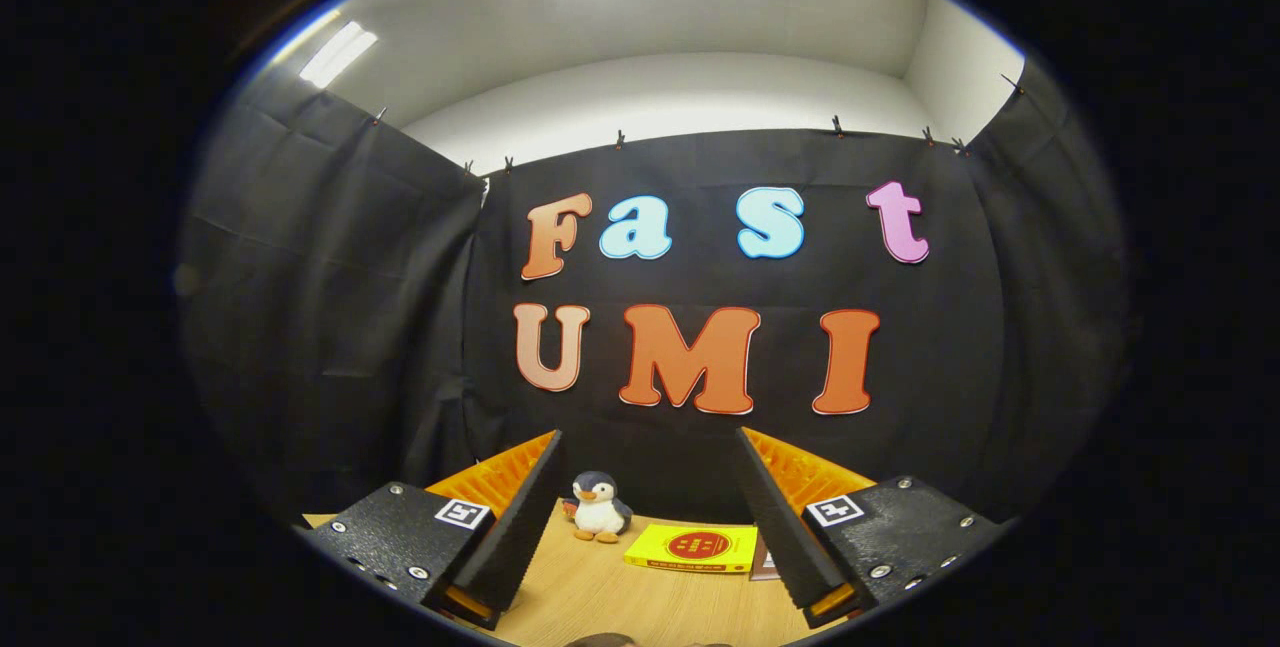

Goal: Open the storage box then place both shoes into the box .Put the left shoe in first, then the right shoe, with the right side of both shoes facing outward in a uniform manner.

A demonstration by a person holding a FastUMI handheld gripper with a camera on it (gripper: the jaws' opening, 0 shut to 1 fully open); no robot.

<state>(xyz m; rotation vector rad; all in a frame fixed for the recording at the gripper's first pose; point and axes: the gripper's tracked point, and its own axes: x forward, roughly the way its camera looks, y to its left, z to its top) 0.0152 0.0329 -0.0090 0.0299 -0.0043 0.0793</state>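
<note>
The gripper (pixel 650 517) is held level and aimed at the booth's black cloth wall, its two fingers spread wide with nothing between them. Each finger carries a small square black-and-white marker on its upper face.

Taking the penguin toy (pixel 598 507) as the landmark: it stands upright on the wooden worktop (pixel 610 602), beyond the fingertips and close to the left finger, with the cloth wall just behind it. To the penguin's right, near it but not touching, a flat yellow book (pixel 692 548) lies on the worktop, reaching almost to the right finger. A sliver of something brownish shows at the book's far right end, against the right finger; I cannot tell what it is.

As for progress, my judgement is that the task is at or near its very start. The storage box and the two shoes are not among the things lying around the penguin, so where they sit cannot be told. The open, empty gripper fits a moment before any grasp. Everything looks left to do: opening the box, then the left shoe, then the right, both turned with their right sides outward.

The yellow book has a red round emblem and a line of small print on its cover, but both are too small to read. No other brand or label is legible.
</note>
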